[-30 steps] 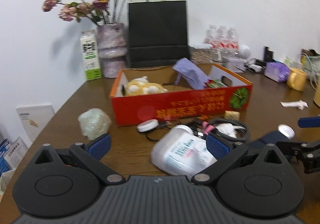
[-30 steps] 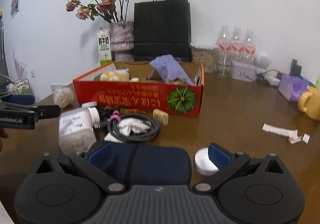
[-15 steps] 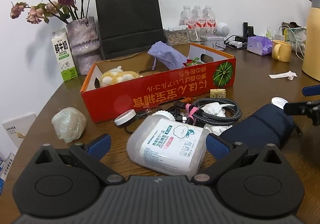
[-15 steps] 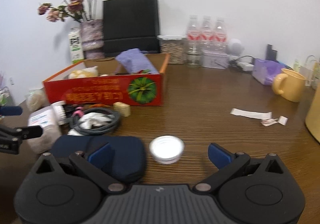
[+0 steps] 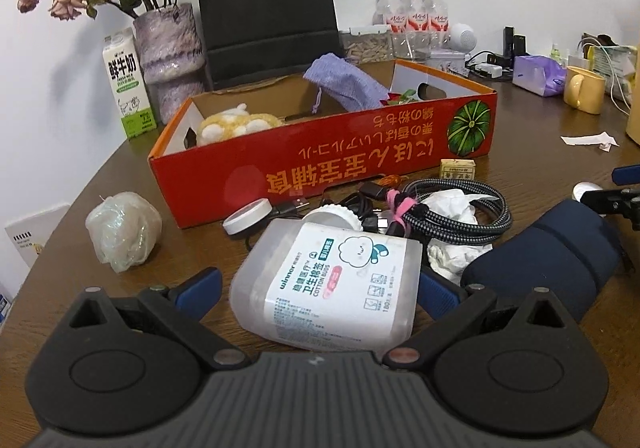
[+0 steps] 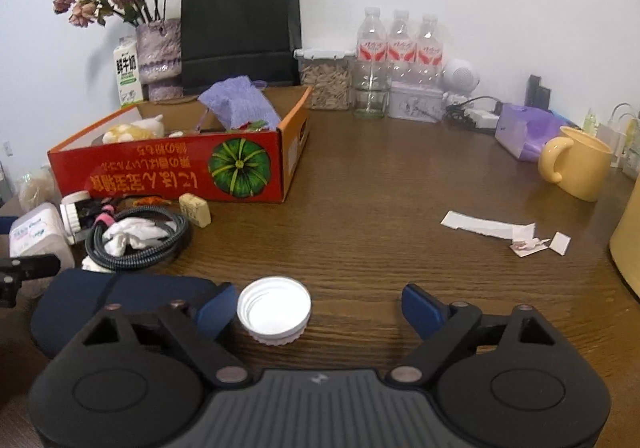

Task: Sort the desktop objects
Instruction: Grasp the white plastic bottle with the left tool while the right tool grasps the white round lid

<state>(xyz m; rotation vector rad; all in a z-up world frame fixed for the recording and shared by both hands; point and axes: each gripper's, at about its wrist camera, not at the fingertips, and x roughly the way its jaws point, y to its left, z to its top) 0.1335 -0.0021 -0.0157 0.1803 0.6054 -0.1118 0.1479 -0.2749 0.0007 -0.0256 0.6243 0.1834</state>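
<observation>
White cap [image 6: 274, 309] lies between the closing right gripper's [image 6: 318, 308] jaws

Black paper bag [image 6: 240, 24], 3 water bottles [image 6: 400, 48], yellow mug [image 6: 576, 164] behind.

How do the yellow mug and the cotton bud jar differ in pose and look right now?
The yellow mug stands upright; the cotton bud jar lies on its side. The mug is opaque, plain yellow; the jar is translucent with a printed white label. The mug sits apart near the table's far right; the jar lies between the left gripper's fingers. Both rest on the table.
</observation>
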